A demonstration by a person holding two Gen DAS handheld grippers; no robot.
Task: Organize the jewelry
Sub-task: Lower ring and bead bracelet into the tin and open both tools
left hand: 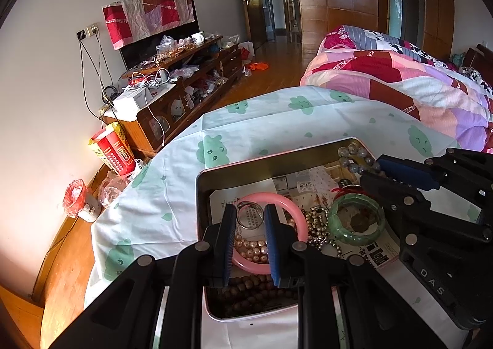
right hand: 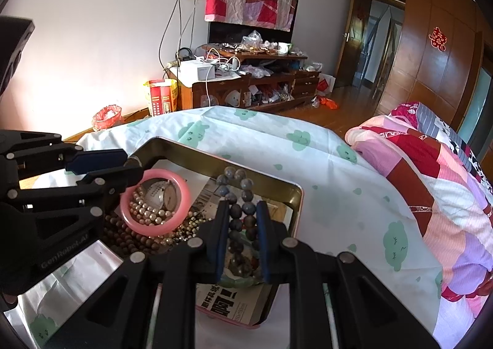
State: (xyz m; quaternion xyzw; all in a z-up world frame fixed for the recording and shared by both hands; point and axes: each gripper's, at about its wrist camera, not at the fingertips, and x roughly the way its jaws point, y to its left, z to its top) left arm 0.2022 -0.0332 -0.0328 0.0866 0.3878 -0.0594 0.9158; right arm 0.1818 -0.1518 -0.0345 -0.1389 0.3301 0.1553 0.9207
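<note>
Left gripper [left hand: 250, 219] open over pink bangle [left hand: 271, 233] and watch [left hand: 250, 216] in tin [left hand: 234, 172]. Right gripper [right hand: 243, 213] open, straddling grey beads [right hand: 246, 210], grip uncertain.

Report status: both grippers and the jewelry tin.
Left gripper open over pink bangle and watch. Right gripper open, straddling dark bead bracelet. All jewelry in tin; nothing gripped. Pieces crowded.
</note>
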